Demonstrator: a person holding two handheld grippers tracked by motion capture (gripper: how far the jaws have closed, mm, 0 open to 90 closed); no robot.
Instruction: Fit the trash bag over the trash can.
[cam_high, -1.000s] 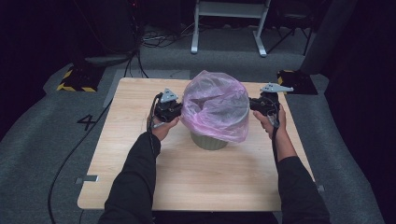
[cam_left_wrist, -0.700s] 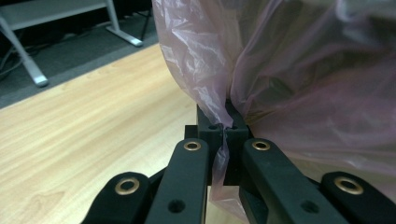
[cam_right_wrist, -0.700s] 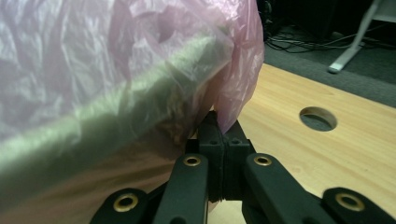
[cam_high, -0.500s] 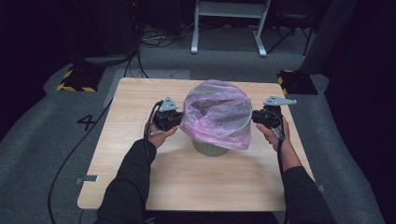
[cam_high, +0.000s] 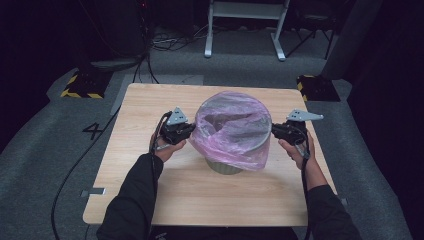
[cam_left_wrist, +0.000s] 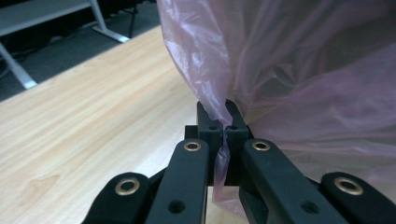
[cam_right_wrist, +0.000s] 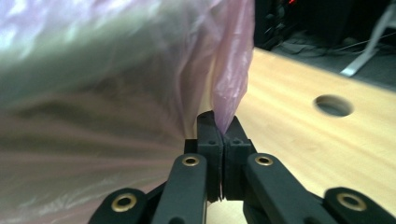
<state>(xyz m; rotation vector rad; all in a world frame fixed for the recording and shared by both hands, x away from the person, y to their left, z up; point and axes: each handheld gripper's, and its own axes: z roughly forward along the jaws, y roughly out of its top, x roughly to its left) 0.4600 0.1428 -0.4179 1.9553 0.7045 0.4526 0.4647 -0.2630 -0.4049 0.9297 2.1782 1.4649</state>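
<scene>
A pink, see-through plastic bag (cam_high: 231, 131) drapes over a grey bin (cam_high: 225, 167) in the middle of the wooden table (cam_high: 150, 110). My left gripper (cam_high: 189, 131) is at the bag's left side, shut on a pinch of its film. In the left gripper view the pink bag (cam_left_wrist: 299, 79) runs down between the closed left gripper (cam_left_wrist: 223, 116). My right gripper (cam_high: 274, 131) is at the bag's right side, shut on its edge. In the right gripper view a fold of the bag (cam_right_wrist: 116, 93) hangs into the closed right gripper (cam_right_wrist: 223, 126). The bag's mouth is stretched wide between both.
A round hole (cam_right_wrist: 332, 105) is cut in the tabletop beyond my right gripper. Cables (cam_high: 75, 165) trail across the grey floor at the left. A white stand (cam_high: 245, 25) and yellow-black striped blocks (cam_high: 80, 86) lie beyond the table's far edge.
Both hands have moved apart, pulling the bag wider, and it now sits lower over the bin. The grip on each side is unchanged.
</scene>
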